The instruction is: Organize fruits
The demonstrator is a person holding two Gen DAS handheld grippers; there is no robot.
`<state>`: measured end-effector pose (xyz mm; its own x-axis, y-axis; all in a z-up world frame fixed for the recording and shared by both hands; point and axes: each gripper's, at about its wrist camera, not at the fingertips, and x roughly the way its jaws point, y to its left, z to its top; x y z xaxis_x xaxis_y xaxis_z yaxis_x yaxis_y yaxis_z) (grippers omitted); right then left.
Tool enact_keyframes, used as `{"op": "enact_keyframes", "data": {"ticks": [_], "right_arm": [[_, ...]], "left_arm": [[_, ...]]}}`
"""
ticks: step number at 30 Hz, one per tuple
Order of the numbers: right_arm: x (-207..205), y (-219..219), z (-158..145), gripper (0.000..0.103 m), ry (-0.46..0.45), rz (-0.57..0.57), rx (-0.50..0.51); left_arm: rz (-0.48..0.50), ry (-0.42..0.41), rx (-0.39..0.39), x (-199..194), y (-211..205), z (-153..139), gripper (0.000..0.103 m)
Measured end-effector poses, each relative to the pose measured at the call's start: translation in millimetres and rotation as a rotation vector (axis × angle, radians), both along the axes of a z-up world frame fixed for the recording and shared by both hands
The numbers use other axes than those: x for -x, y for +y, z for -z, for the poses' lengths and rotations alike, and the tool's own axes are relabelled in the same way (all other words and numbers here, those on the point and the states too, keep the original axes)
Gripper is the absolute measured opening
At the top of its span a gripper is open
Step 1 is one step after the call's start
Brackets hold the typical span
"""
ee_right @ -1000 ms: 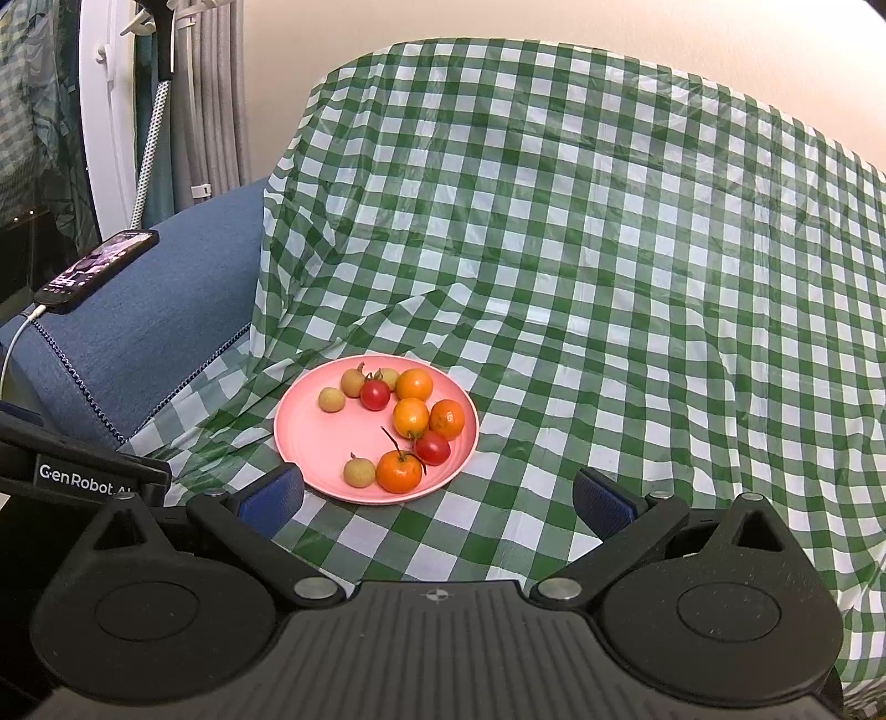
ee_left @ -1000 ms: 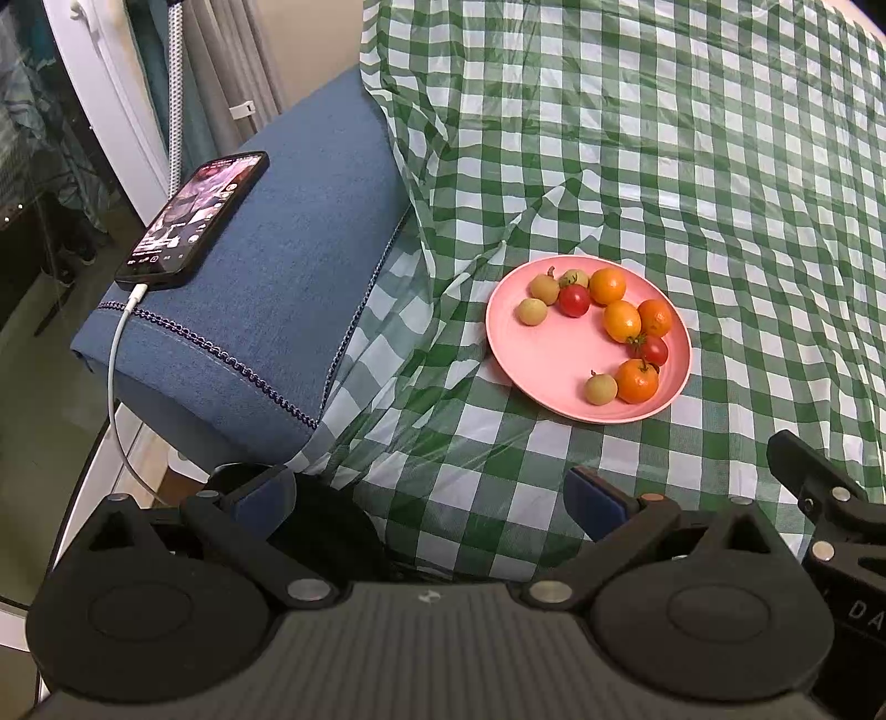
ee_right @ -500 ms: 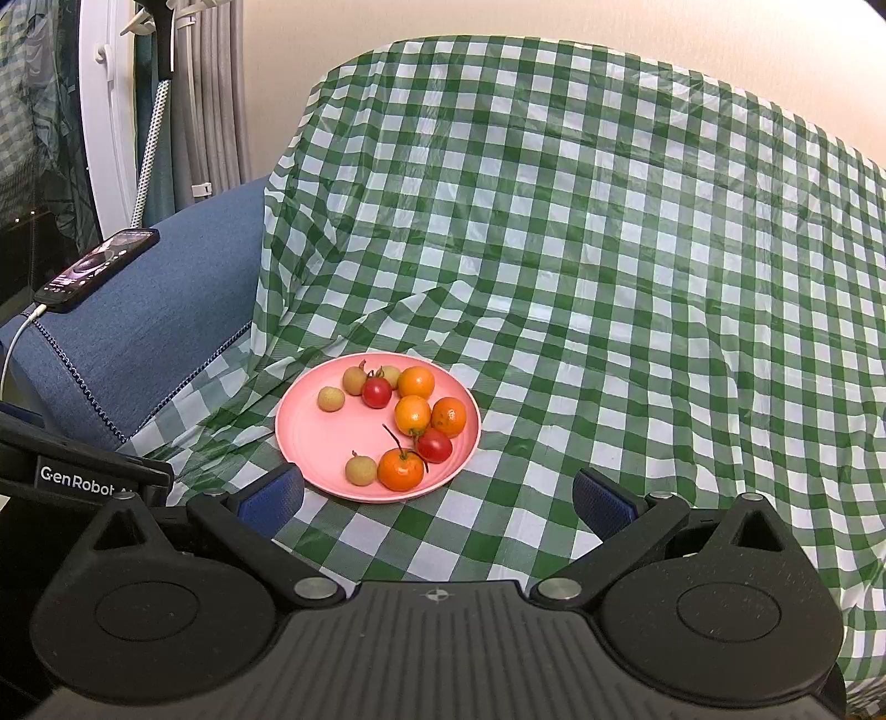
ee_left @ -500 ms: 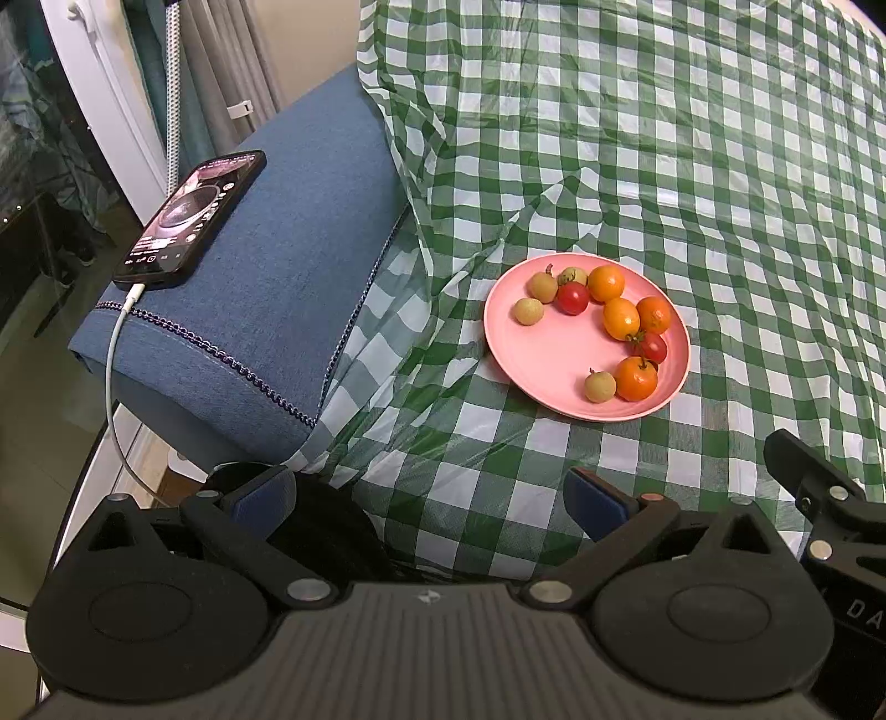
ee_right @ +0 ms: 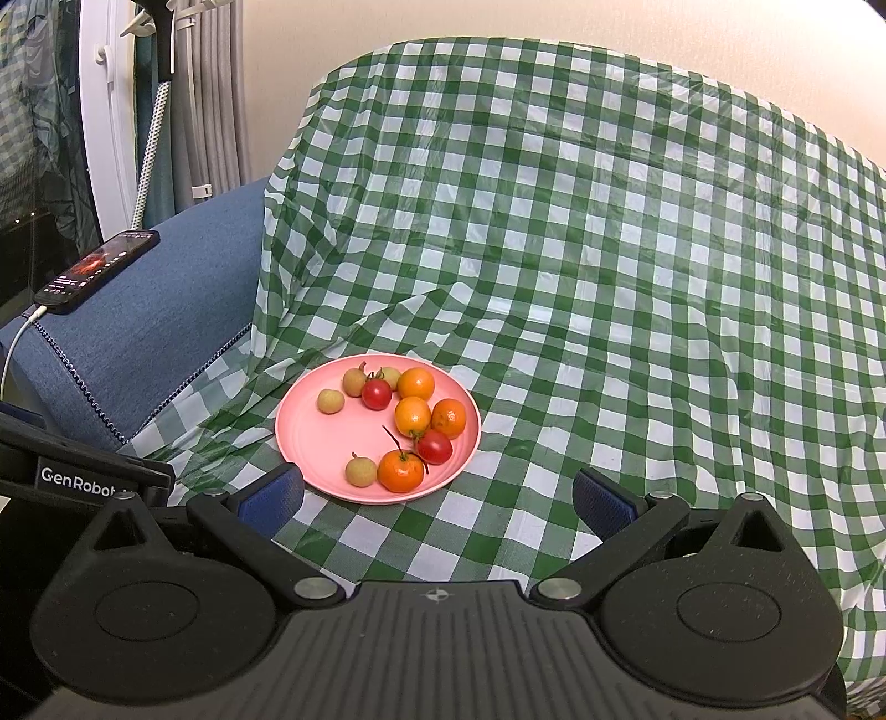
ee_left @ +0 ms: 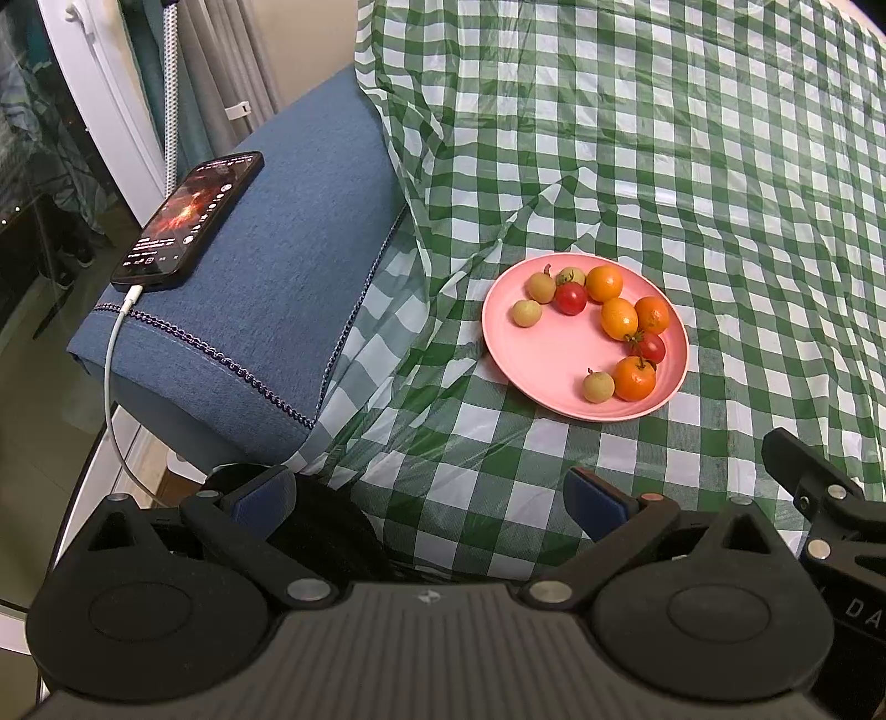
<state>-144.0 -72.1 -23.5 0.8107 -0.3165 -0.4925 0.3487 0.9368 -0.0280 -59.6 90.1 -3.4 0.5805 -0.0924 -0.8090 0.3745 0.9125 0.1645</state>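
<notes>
Fruit sits together on a round pink plate (ee_right: 310,443) resting on a sofa seat draped in a glossy green-and-white checked plastic cloth (ee_right: 609,277). The cloth runs up over the backrest and falls in loose creases around the plate. On the plate lie four small orange citrus fruits (ee_right: 412,415), two red cherry tomatoes (ee_right: 377,394) and four pale tan longan-like fruits (ee_right: 330,400), grouped mostly along the far and right side, leaving the near left part of the plate bare.

To the left, the sofa's blue fabric armrest (ee_left: 277,266) stays uncovered, edged with dark stitched trim. A black smartphone (ee_left: 188,219) with a lit screen lies on top of it, a white charging cable (ee_left: 111,387) trailing down from its near end. Beyond the armrest stand grey curtains (ee_right: 216,94) and a white frame beside dark glass. A plain cream wall (ee_right: 498,22) rises behind the sofa.

Both tongs hang in the foreground short of the plate, touching nothing. The left tongs (ee_left: 432,498) are spread wide with blue pads apart, holding nothing. The right tongs (ee_right: 437,498) are likewise spread wide, just before the plate's near rim.
</notes>
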Motion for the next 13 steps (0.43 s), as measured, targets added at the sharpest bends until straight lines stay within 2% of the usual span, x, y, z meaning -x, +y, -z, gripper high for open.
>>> {"op": "enact_keyframes", "data": {"ticks": [13], "right_arm": [[-8.6,-2.9,6.5,0.102,0.003,-0.043,-0.036]], "left_arm": [[0.004,-0.004,-0.007,-9.0,-2.1,4.1,0.103]]}}
